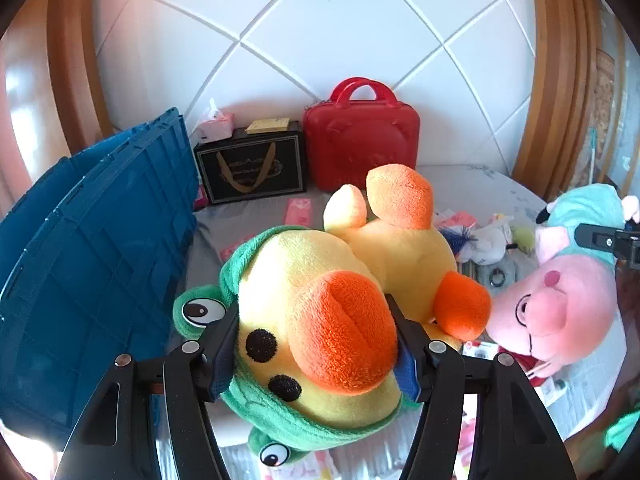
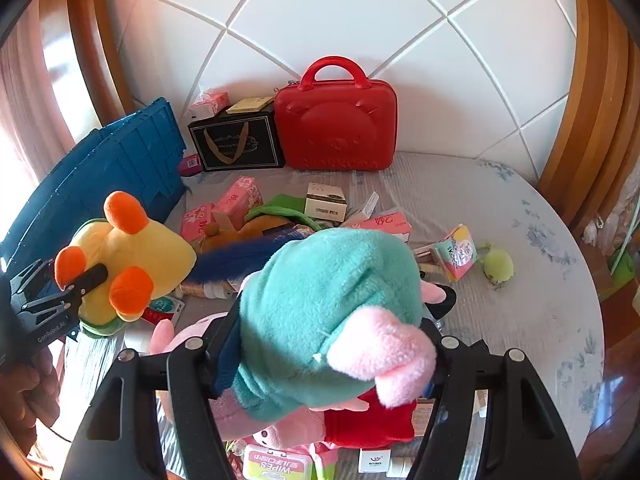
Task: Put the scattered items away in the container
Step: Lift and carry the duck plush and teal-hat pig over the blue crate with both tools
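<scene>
Yellow plush duck [image 1: 320, 312], green frog hood on its head, clamped at the head between the fingers of the left gripper [image 1: 316, 350]; jaws closed in on the soft fabric from both sides, toy lifted off the bed. Right gripper [image 2: 328, 356] likewise squeezed onto a pink pig toy [image 2: 332, 304] in a teal top, gripping its body, jaws partly closed around the bulk

Step in hand, as I read it: both toys picked up, carry to the container not yet done. Blue crate [image 1: 92, 240] stands to the left, near the duck; its side wall faces both cameras, so the inside is hidden and I cannot tell what it holds

Next move likely calls for swinging the duck left and up over the crate rim before letting go, then the pig after it; the arms are close together, so one at a time seems safer

Other holders against the headboard: red case [image 2: 336, 128], shut; black gift bag [image 2: 234, 142] with a small box on top

Loose on the bedsheet [image 2: 500, 208]: pink tissue packs [image 2: 236, 200], a white box [image 2: 325, 202], a green ball [image 2: 498, 266], a wipes pack [image 2: 276, 466]
</scene>
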